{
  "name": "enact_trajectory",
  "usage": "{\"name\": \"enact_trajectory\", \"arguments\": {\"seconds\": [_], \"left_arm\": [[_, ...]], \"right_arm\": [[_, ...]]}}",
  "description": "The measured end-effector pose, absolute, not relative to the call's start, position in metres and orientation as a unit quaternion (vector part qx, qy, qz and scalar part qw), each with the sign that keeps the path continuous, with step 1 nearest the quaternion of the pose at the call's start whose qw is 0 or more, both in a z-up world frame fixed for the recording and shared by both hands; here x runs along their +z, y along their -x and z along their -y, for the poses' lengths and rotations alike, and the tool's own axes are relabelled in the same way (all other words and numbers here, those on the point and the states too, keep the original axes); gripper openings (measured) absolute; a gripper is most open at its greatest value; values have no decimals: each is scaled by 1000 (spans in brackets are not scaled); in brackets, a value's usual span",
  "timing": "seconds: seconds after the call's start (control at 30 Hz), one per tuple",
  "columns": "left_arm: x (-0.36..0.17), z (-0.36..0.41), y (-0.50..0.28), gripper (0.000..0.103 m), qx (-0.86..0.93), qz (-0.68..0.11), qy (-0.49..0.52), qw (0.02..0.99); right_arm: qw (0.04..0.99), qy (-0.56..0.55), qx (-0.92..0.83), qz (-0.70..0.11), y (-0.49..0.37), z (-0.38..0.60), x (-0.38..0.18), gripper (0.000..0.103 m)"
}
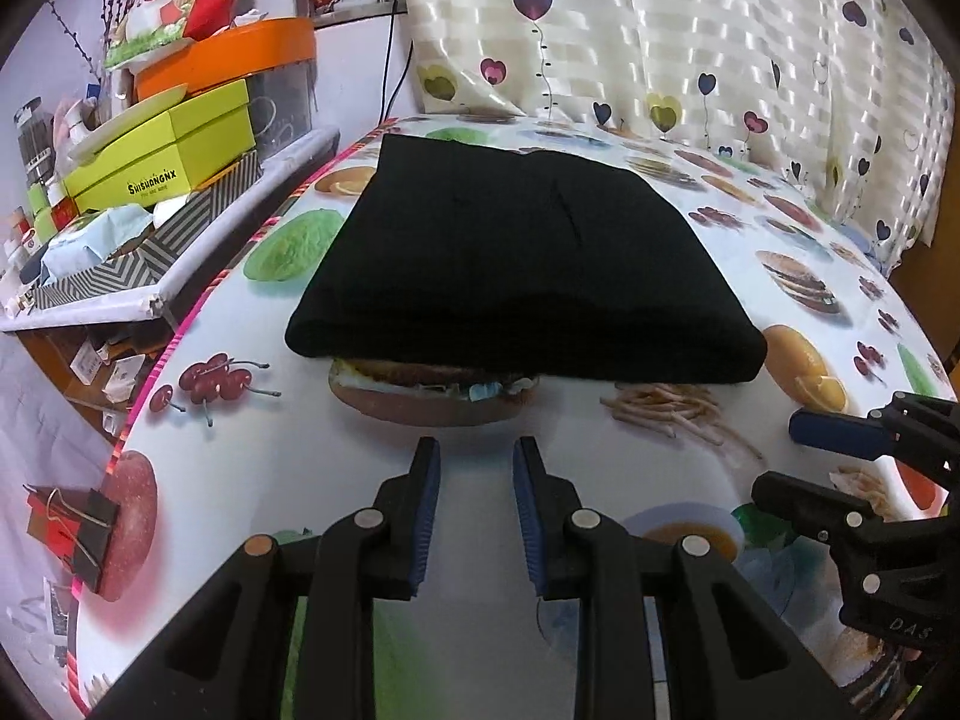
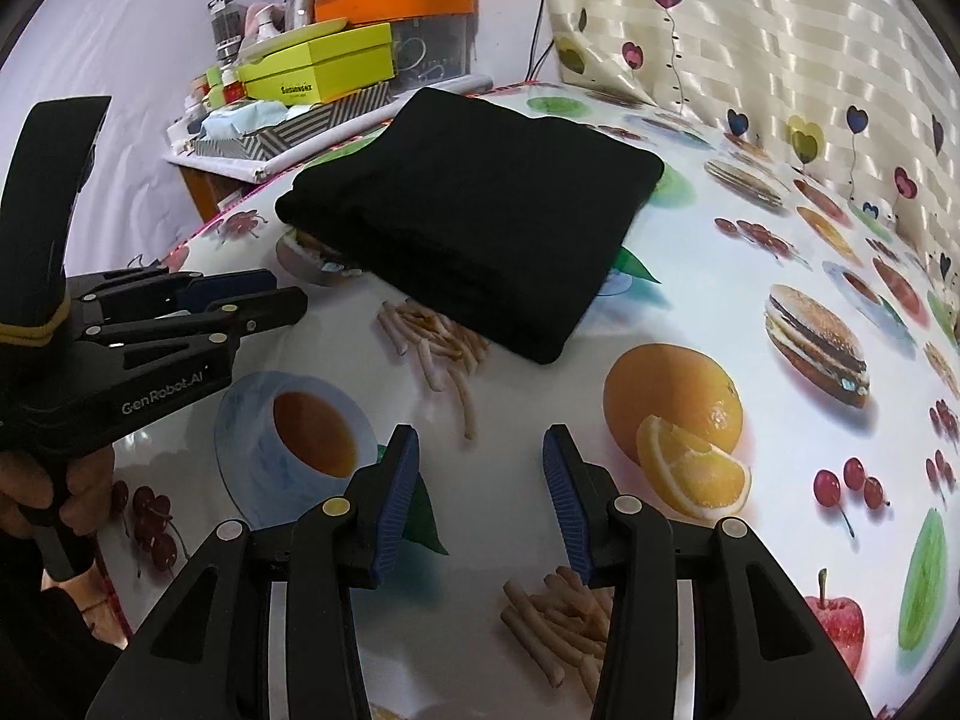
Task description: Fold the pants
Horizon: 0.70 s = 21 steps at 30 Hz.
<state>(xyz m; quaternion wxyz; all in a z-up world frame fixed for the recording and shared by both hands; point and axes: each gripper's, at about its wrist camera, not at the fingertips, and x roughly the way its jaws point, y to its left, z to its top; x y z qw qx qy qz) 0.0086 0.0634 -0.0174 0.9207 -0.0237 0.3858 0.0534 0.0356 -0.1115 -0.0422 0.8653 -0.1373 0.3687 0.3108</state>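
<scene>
Pants: one black pair [image 1: 516, 264] lay folded into a thick rectangle on the printed tablecloth [image 1: 252, 468], toward its far side.
Left gripper [image 1: 475, 468]: one, jaws apart, nothing between them, near the pants' front fold.
Right gripper [image 2: 480, 456]: one, jaws apart and empty (wider than the left).
Boxes: one yellow-green [image 1: 162, 156], one orange [image 1: 240, 54], stacked on the side shelf.

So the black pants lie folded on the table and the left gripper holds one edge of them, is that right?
Not quite. The black pants do lie folded on the table, but the left gripper holds nothing: the left wrist view shows its fingers apart and empty, short of the near edge.
</scene>
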Motion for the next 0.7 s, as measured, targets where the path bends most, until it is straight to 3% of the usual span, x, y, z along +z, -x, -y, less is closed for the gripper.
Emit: {"name": "enact_trajectory", "arguments": {"seconds": [0.43,0.7], "left_arm": [[-18,-64,-9,33,59,-384,20,921],[-18,-64,-9,44,55,-386,20,921]], "right_arm": [[865,152,307,-367,-34,106,-44,51],[865,153,307,-366,-34,106,-44,52]]}}
